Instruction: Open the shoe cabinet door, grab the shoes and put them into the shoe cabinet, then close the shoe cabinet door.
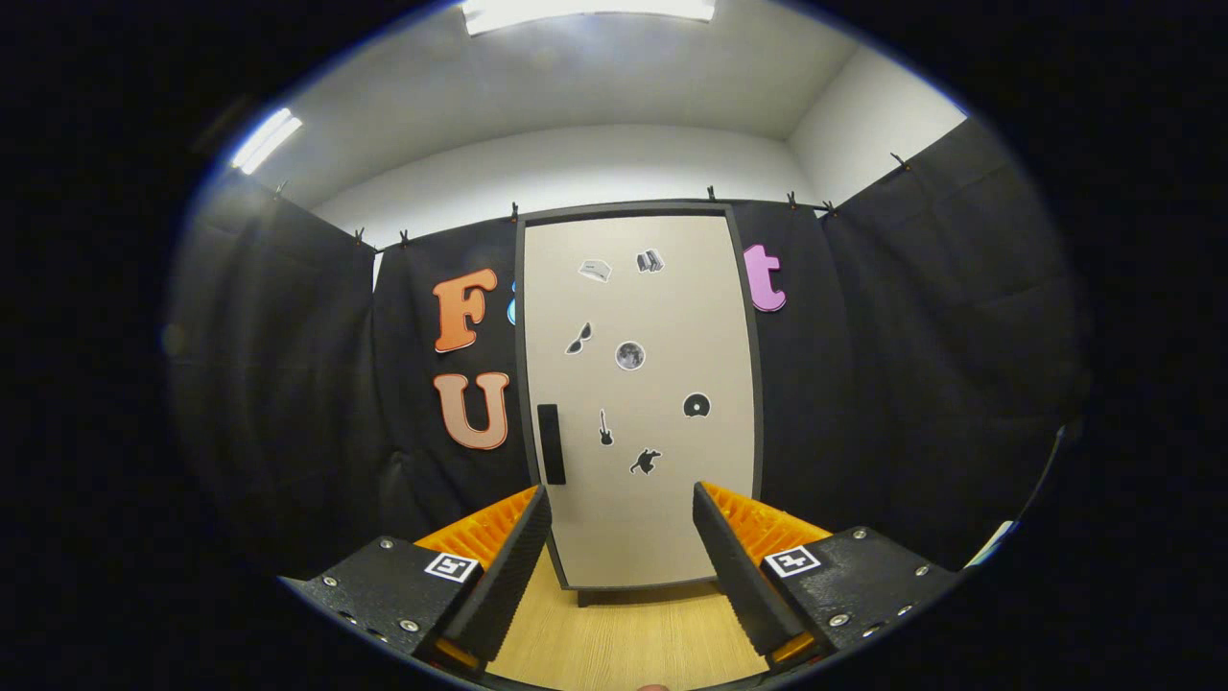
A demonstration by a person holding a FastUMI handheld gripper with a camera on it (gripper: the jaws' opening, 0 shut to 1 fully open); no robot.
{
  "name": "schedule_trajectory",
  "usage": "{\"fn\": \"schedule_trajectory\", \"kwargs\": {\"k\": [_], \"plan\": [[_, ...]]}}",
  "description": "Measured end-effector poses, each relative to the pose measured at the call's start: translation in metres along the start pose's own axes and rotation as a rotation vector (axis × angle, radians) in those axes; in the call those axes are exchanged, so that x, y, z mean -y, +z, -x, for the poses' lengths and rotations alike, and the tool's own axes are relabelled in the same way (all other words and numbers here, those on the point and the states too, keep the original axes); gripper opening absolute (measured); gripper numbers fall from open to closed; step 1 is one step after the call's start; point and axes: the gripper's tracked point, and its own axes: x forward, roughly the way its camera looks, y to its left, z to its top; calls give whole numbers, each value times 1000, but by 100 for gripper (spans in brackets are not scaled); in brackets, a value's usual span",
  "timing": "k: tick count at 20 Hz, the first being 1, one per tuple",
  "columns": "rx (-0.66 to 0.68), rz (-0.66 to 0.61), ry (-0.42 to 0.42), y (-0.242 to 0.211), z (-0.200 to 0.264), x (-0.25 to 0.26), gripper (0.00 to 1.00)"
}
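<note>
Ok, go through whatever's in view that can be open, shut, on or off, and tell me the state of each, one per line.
Shoe cabinet door: shut, flush in its dark frame, stickers on its face.
Door handle: untouched, dark vertical bar near the door's left edge, beyond the fingers.
Gripper: open, fingers wide apart with nothing between them, pointed at the door from a distance.
Ceiling lights: on.
</note>
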Motion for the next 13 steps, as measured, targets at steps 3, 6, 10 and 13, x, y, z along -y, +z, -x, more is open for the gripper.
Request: {"fn": "schedule_trajectory", "kwargs": {"k": [3,6,10,13], "plan": [[3,-2,0,2,3,0,93],[9,0,0,4,3,-1,93],[10,2,1,3,3,-2,93],[6,-1,4,1,1,-3,93]]}}
